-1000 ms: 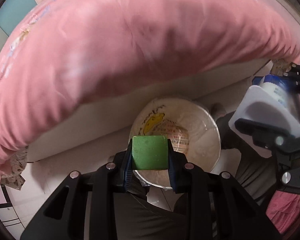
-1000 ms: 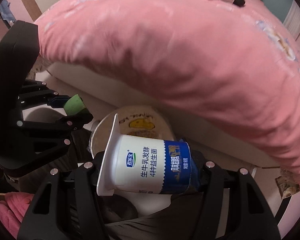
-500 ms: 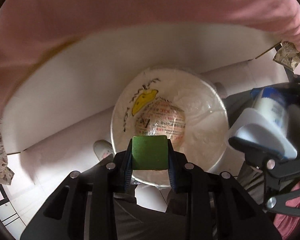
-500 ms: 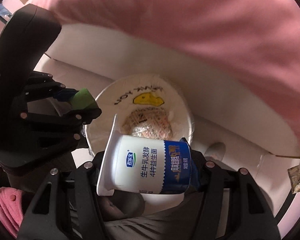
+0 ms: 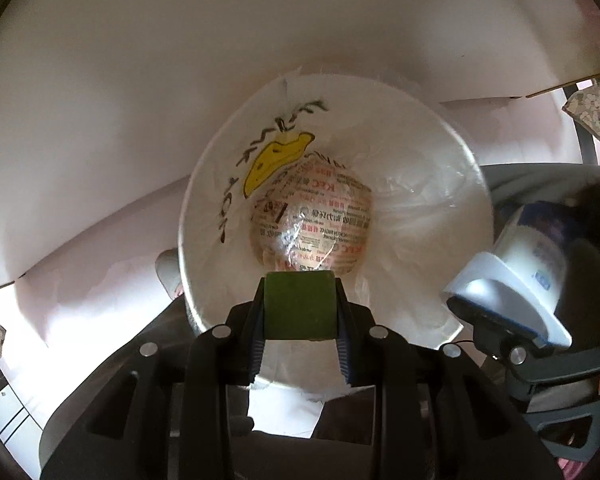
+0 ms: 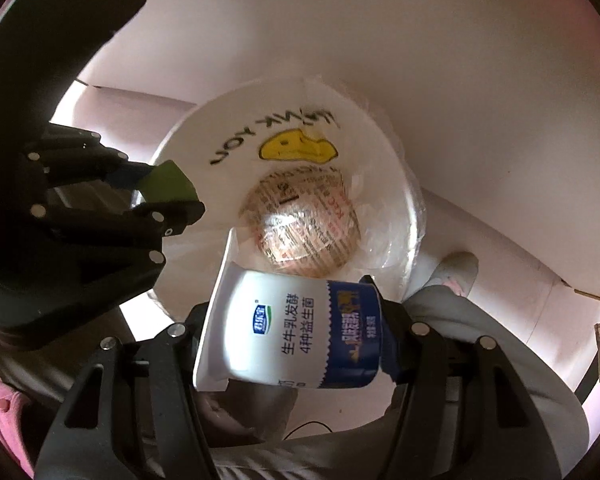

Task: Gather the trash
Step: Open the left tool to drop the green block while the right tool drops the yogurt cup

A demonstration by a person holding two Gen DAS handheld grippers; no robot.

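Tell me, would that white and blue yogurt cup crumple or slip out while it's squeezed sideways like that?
The yogurt cup looks like thin plastic, so it probably flexes under a hard squeeze, yet its walls show no dents in the right gripper. Likely light, perhaps empty. Its smooth printed wall could slip, though the flared rim may catch on a finger. Released here, it would probably drop into the lined bin below.

Dim pinkish light, bright glare lower left, heavy fisheye warp, soft edges.
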